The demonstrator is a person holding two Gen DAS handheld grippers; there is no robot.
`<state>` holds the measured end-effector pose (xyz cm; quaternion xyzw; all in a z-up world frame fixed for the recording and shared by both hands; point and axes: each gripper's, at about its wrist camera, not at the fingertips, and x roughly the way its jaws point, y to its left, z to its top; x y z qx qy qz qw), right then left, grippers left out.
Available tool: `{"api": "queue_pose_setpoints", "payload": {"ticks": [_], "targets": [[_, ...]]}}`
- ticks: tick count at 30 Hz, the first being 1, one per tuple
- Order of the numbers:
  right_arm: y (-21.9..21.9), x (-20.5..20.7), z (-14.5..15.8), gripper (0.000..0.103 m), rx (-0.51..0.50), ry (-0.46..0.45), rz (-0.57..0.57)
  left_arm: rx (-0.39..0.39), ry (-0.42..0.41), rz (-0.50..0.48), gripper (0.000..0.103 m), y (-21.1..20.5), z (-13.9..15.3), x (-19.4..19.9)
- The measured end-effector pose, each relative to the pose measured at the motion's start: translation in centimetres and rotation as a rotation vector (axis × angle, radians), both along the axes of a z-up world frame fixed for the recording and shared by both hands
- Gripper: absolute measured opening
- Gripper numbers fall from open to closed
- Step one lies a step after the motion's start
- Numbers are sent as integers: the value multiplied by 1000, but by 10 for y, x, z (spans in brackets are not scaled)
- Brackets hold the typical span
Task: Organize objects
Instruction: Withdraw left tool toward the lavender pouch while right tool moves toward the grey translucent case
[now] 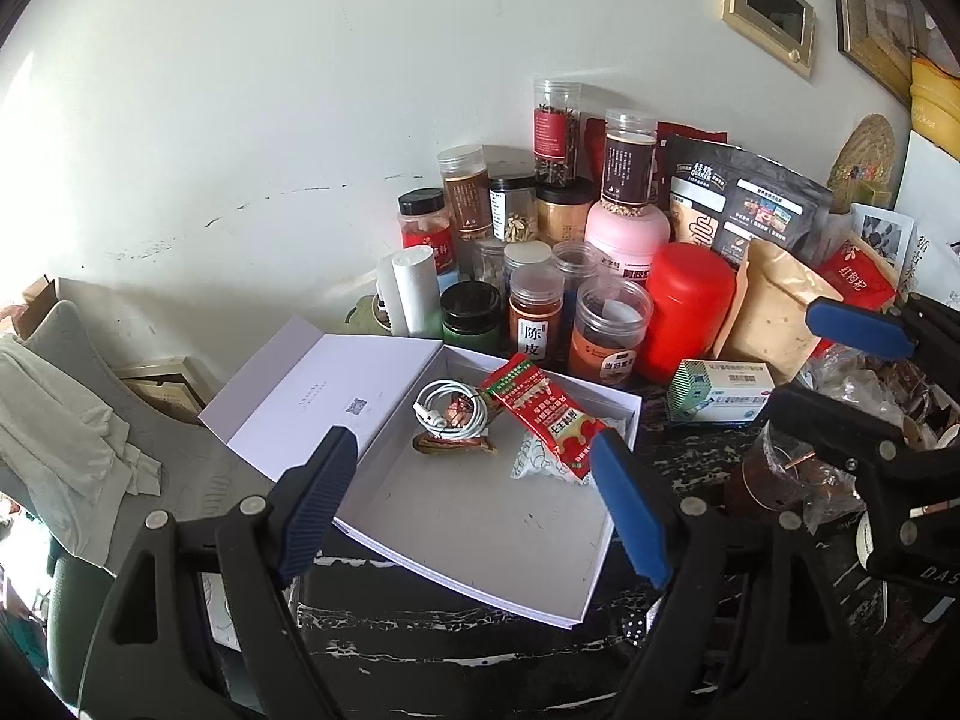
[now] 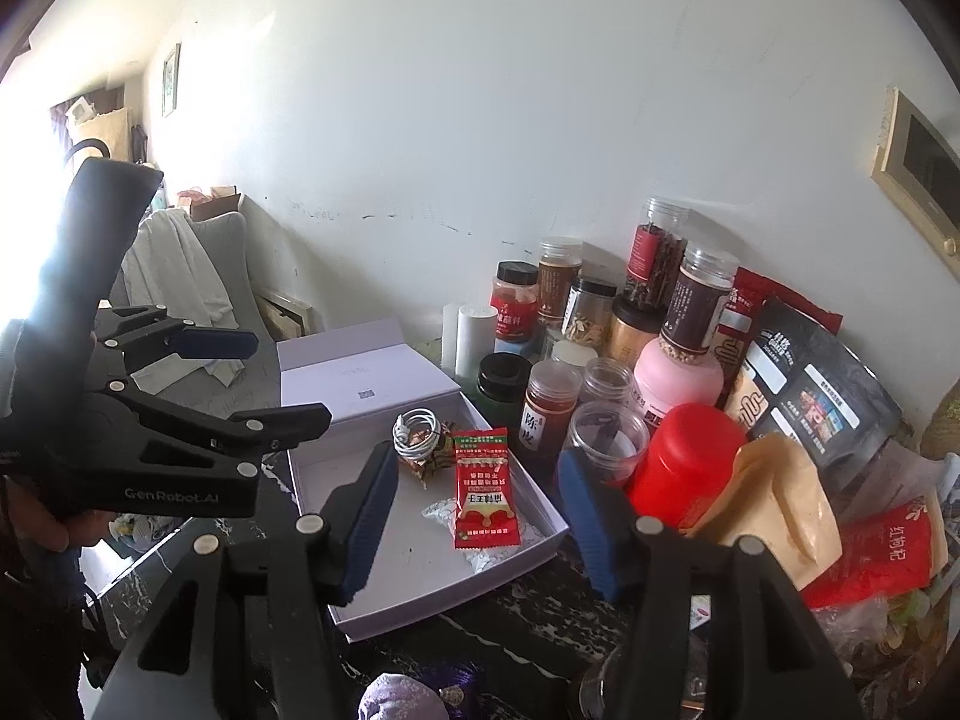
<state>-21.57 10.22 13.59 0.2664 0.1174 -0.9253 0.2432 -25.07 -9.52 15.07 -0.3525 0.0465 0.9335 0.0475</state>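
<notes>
We take the open white box (image 1: 480, 516) as our landmark; it lies on the dark marbled tabletop (image 1: 456, 648) with its hinged lid (image 1: 318, 384) folded back flat on the far left side. Inside it, toward the far end, we see a coiled white cable (image 1: 450, 411), a small brown wrapped item (image 1: 456, 444) touching the coil, and a red sachet (image 1: 543, 417) printed in Chinese, lying partly over a crumpled white wrapper (image 1: 534, 459); the near half of the box floor is bare.

Beyond the box, against the white wall (image 1: 240, 120), stands a crowd of clear plastic jars of dried goods (image 1: 537, 318); among them are a pink bottle (image 1: 627, 237), a red canister (image 1: 690, 306) and a white cylinder (image 1: 417, 291). To the right of the box lie a small green-and-white carton (image 1: 720, 399), a tan pouch (image 1: 774, 312) and a black stand-up bag (image 1: 744, 198).

The left gripper (image 1: 474, 504) hangs above the near part of the box, its blue-padded fingers (image 1: 630, 510) spread wide with nothing between them; the right gripper (image 2: 474, 522) hangs over the box's right edge, its jaws parted about halfway, and likewise grips nothing. In the right wrist view the left gripper appears to the left of the box, with a hand (image 2: 42, 525) on its handle.
</notes>
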Motion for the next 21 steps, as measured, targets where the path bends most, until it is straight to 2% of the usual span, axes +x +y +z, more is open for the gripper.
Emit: {"api": "queue_pose_setpoints", "payload": {"ticks": [10, 21], "targets": [[20, 46, 16, 62, -8, 46, 2, 11, 34, 2, 83, 7, 21, 55], [43, 88, 15, 63, -7, 59, -9, 5, 71, -12, 83, 26, 29, 117]]}}
